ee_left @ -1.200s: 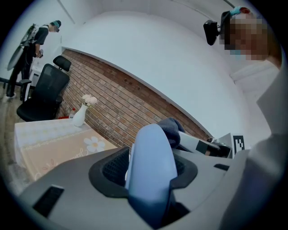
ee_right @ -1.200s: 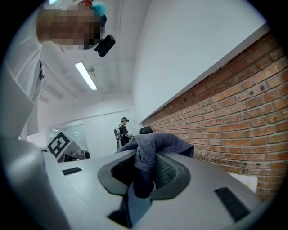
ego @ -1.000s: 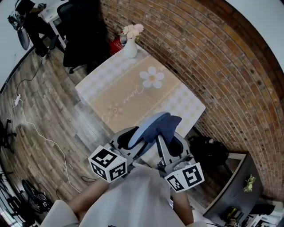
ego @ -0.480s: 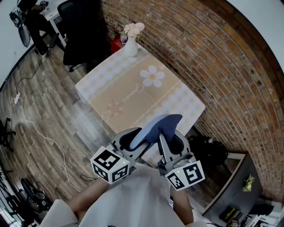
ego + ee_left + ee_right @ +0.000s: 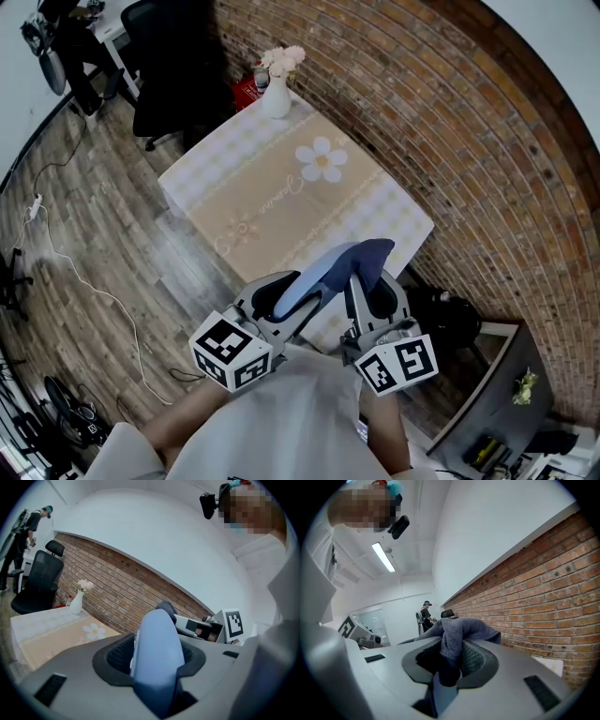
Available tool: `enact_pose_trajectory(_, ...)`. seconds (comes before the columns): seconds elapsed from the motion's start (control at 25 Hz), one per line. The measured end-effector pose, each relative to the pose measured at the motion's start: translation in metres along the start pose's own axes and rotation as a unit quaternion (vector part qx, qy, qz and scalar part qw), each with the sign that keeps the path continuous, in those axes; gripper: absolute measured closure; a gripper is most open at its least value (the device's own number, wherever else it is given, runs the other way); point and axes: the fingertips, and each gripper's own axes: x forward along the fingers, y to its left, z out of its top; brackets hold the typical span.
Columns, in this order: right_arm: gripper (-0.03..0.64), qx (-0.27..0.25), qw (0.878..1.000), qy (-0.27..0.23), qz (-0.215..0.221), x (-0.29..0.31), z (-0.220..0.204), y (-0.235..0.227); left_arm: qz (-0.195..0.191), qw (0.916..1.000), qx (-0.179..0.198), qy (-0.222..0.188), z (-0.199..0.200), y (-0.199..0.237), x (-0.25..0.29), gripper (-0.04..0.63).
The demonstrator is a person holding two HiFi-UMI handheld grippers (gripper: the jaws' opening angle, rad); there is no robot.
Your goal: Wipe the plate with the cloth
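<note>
Jaws clenched: left gripper [image 5: 157, 660] grasps the plate [image 5: 157, 639], right gripper [image 5: 449, 665] the cloth [image 5: 457, 634].

The head view looks steeply down from high above onto the worktop [image 5: 239, 178], left claw [image 5: 286, 292] and right claw [image 5: 367, 286], while each gripper view sits close behind its own claw, the left facing that worktop and the brick wall [image 5: 126, 590], the right tilted up along the same wall

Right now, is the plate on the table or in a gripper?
In a gripper: the left gripper is shut on the plate, edge-on between its jaws, off the table. The right gripper grips the cloth.
</note>
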Motion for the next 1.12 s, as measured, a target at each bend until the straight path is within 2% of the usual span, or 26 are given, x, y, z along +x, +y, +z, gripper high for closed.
enact_pose_trajectory(0.76, 0.517, 0.022, 0.996, 0.022, -0.078, -0.006, -0.024, -0.061, -0.013, 0.9998, 0.01, -0.015, 0.008, -0.014, -0.002, 0.405)
enact_pose_trajectory(1.12, 0.517, 0.029, 0.993, 0.041, -0.104, -0.011, -0.041, -0.083, -0.021, 0.9994, -0.001, -0.027, 0.019, -0.019, -0.002, 0.405)
